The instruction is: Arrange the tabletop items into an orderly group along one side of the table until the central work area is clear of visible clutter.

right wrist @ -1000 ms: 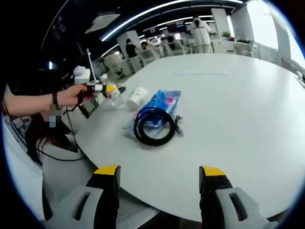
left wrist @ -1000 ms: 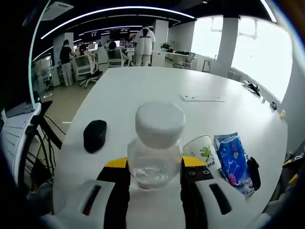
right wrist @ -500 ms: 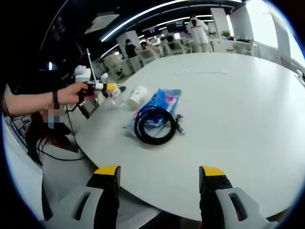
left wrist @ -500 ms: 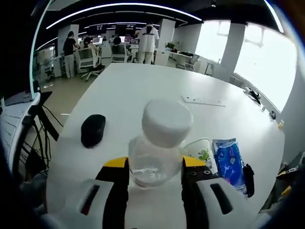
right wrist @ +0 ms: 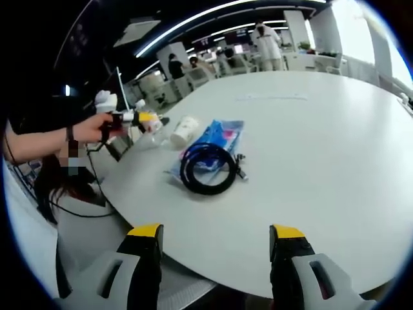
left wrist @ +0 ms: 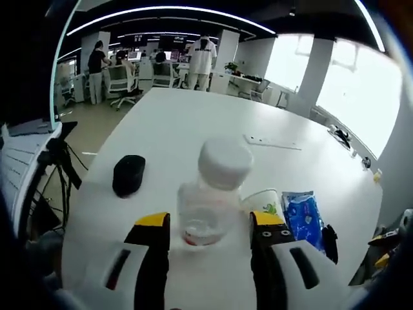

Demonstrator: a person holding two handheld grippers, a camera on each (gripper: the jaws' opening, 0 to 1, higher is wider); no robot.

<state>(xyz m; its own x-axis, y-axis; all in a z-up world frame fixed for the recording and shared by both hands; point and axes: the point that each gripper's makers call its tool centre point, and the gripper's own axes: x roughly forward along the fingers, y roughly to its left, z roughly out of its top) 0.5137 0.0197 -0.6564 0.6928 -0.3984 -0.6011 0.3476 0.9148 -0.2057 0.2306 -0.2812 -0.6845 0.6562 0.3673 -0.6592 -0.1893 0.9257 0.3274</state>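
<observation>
In the left gripper view, the left gripper (left wrist: 208, 226) stands released, its jaws apart on either side of the clear bottle (left wrist: 211, 194) (white cap, upright) at frame centre, on the white table (left wrist: 193, 123). A paper cup (left wrist: 266, 202) lies just right of it. The right gripper (right wrist: 216, 240) hangs open, lower frame, near the black cable coil (right wrist: 208, 169).

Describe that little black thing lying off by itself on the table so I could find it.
Start at the big white table and find the clear bottle with the white cap near its edge. Away from the bottle, on the side opposite the paper cup and blue packet, lies a computer mouse. It is the only low, rounded, all-black item lying alone.
</observation>
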